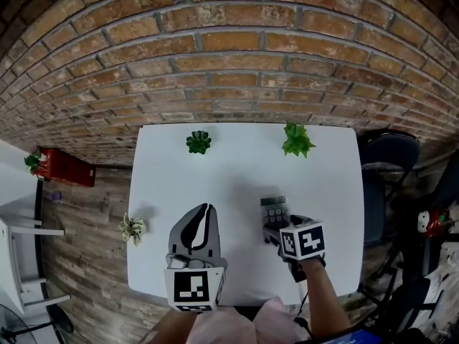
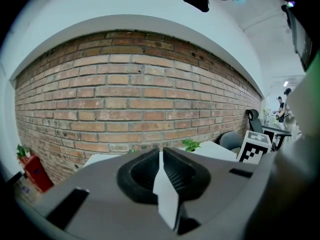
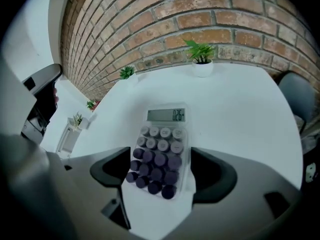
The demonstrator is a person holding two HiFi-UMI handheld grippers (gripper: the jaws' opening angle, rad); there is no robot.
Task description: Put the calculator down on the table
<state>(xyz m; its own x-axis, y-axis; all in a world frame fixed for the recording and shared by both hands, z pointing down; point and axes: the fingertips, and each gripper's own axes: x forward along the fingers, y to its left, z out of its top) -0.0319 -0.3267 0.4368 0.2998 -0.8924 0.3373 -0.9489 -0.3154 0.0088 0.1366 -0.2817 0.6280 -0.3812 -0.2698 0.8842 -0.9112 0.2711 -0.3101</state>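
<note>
Now flat on the white tabletop [image 3: 240, 99], untouched between wide-apart jaws of the right tool [image 3: 161, 164]: slim clear-plastic calculator with dark round keys [image 3: 162, 139], likely light, stiff, slick; take by long edges; left tool [image 2: 161, 156] closed, empty.

The calculator [image 3: 159, 156] lies flat on the surface [image 1: 237, 178] between the spread jaws of the right hand-held gripper [image 1: 277, 228], display end away from it. The left hand-held gripper [image 1: 207, 210] is beside it to the left, its jaws together on nothing. Well ahead of each, near the surface's back edge, stands a plant: one [image 1: 296, 140] before the right, another [image 1: 199, 142] before the left. A third plant [image 1: 132, 228] sits at the surface's edge, left of the left hand-held gripper. A brick wall [image 1: 229, 63] rises behind the surface.
</note>
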